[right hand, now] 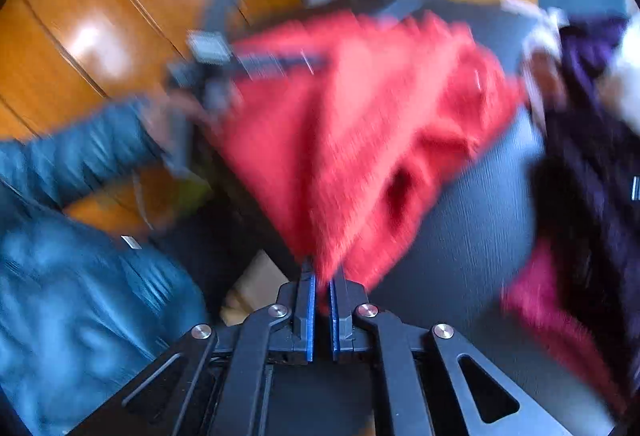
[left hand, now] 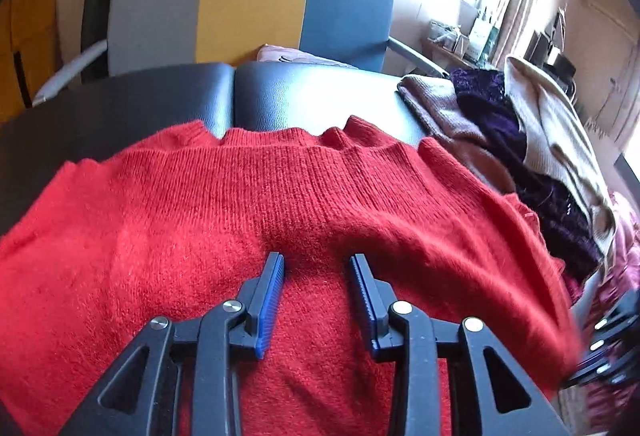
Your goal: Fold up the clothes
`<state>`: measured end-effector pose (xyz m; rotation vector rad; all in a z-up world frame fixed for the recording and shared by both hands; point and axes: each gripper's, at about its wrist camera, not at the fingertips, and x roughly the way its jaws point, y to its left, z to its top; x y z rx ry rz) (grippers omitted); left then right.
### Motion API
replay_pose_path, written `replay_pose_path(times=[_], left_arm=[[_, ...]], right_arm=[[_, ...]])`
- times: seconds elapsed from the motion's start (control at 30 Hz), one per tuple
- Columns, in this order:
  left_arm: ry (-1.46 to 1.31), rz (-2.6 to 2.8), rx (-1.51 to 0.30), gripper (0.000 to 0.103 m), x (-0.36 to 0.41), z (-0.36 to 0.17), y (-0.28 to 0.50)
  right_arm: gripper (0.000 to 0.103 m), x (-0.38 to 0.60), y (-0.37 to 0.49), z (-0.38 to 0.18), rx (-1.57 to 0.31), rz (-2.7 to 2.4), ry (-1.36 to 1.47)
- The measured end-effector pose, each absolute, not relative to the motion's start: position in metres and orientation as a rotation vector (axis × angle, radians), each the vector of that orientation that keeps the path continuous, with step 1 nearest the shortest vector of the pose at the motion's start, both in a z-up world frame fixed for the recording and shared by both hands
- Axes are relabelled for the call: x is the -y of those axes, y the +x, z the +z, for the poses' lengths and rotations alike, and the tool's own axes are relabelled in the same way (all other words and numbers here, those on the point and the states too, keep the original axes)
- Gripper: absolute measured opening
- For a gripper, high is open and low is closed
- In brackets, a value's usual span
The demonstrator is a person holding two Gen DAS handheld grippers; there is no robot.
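while the right gripper point(right hand: 323, 282) pinches a corner of the red sweater point(left hand: 248, 204) between nearly closed fingers, the left gripper point(left hand: 317, 264) hovers partly open and holding nothing, knit under its tips; lay the fold flat, ahead of both.

A black padded counter point(left hand: 280, 96) carries everything; its leather-like top is split by a seam into two cushions. The red knitted sweater point(left hand: 240, 204) lies spread across the near part of the counter, its ribbed edge toward the seam. To the right of the sweater sits a heap of other clothes point(left hand: 520, 140): a mauve knit, a dark purple garment and a cream one piled together. The counter beyond the sweater's ribbed edge shows bare black padding.
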<state>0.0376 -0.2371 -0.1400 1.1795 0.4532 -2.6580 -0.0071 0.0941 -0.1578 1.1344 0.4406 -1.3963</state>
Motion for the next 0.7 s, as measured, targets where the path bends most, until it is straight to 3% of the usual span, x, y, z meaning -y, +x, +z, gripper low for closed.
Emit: replay_pose_path(times=[0.27,0.37,0.43,0.47,0.67,0.7], left_arm=[[1.143,-2.678,-0.473,0.035,0.236,-0.144,0.042],[1.113,-2.687,-0.499,0.035,0.235,-0.146,0.044],[1.106,-2.688,-0.503,0.035,0.235,-0.146,0.044],[1.103,-2.690,-0.506,0.035,0.235,-0.145,0.045],[1.089,-2.706,-0.543,0.035,0.238,-0.146,0.047],[1.088,-2.708,-0.551,0.035,0.239,-0.147,0.047]], right_arm=[[0.012,-0.101,-0.016,-0.138,-0.350,-1.509,1.144],[0.032,-0.102,-0.030,-0.115,-0.296,-1.596,1.098],[0.057,-0.092,-0.042,-0.100,-0.249,-1.680,1.038],[0.060,-0.083,-0.047,-0.097,-0.232,-1.713,1.018],[0.059,-0.015,-0.080,-0.107,-0.195,-1.812,1.021],[0.049,-0.001,-0.081,-0.112,-0.236,-1.823,1.036]])
